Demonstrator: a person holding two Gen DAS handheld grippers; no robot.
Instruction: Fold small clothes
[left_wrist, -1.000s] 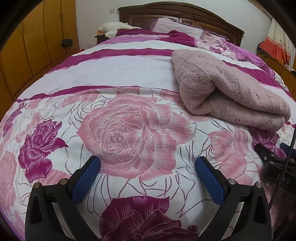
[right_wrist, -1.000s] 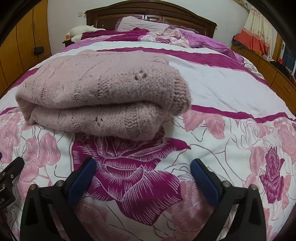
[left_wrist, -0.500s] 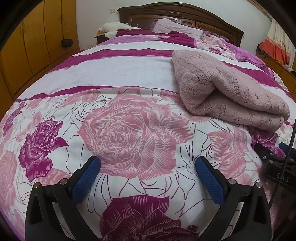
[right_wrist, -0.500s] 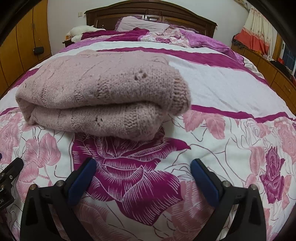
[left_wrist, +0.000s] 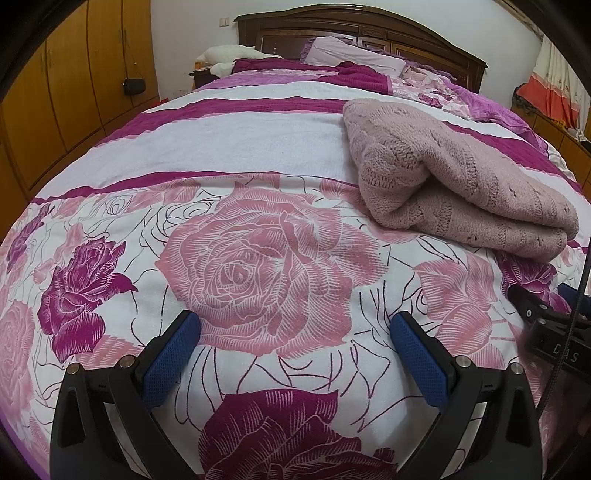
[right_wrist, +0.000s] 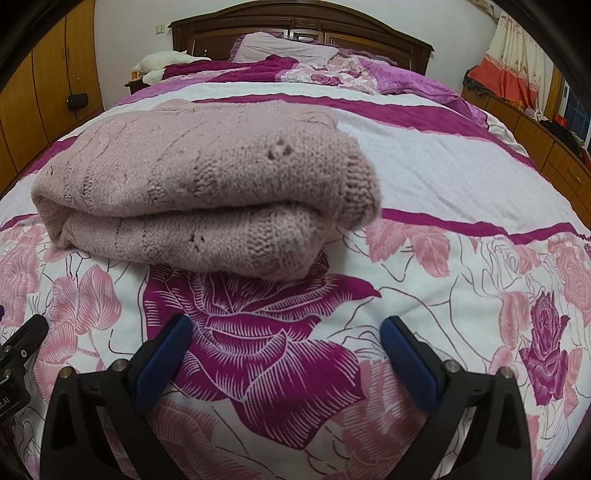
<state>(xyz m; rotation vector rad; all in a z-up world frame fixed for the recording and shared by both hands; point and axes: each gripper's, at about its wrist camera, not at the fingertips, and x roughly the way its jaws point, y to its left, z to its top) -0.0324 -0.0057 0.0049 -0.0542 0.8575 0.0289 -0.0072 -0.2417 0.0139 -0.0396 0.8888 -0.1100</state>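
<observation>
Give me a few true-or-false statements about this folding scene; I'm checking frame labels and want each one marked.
1. The pink knitted sweater lies folded on the floral bedspread. True.
2. The right gripper is clamped on the sweater. False: its jaws are open, short of it.
3. The left gripper is open over bare bedspread. True.
4. The sweater hangs off the bed's edge. False: it rests wholly on the bed.
5. A small black bag hangs on the wardrobe. True.

A folded sweater (right_wrist: 199, 184) lies on the bed (right_wrist: 461, 177), ahead of the right gripper (right_wrist: 286, 341) and right of the left gripper (left_wrist: 295, 338).
</observation>
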